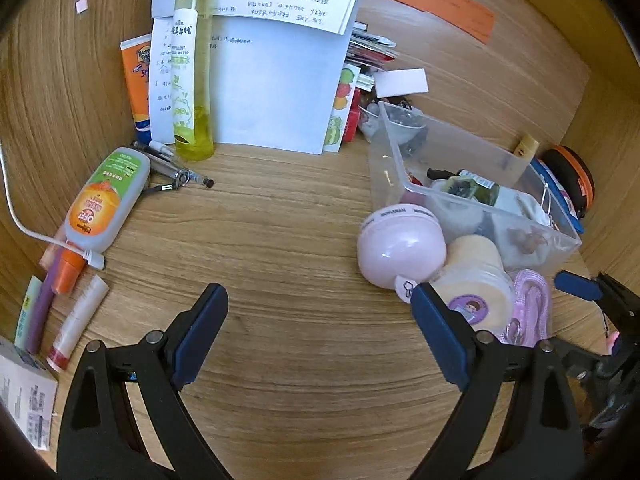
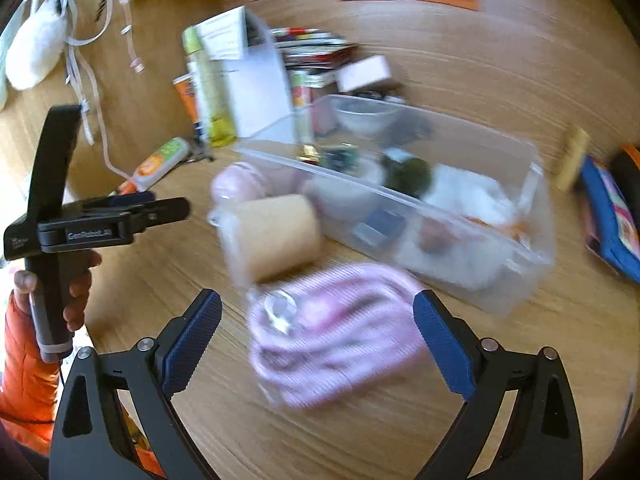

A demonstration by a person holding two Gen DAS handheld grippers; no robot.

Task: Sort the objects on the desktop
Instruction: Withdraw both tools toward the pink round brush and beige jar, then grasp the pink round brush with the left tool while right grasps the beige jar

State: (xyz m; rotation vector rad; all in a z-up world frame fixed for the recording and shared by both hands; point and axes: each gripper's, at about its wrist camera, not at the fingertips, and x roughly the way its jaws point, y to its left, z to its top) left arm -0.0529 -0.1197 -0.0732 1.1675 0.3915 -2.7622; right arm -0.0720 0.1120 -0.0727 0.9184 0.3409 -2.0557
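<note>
In the left wrist view, an orange-labelled bottle (image 1: 105, 200), pens (image 1: 176, 174) and a tall yellow-green spray bottle (image 1: 193, 80) are seen along the left of the bench (image 1: 300, 272); these are only blurred in the right wrist view. There, the person's hand (image 2: 76, 292) on the left gripper's handle is shown.

The left gripper (image 1: 320, 316) is held wide open over bare wood, with nothing gripped; a pink round case (image 1: 400, 248) lies just beyond its right jaw.

The right gripper (image 2: 318, 320) is likewise spread wide, nothing clamped. A pink coiled strap (image 2: 336, 332) is seen between its jaws, untouched by the pads. A cream roll (image 2: 276, 236) and a clear bin (image 2: 516, 276) lie beyond.
</note>
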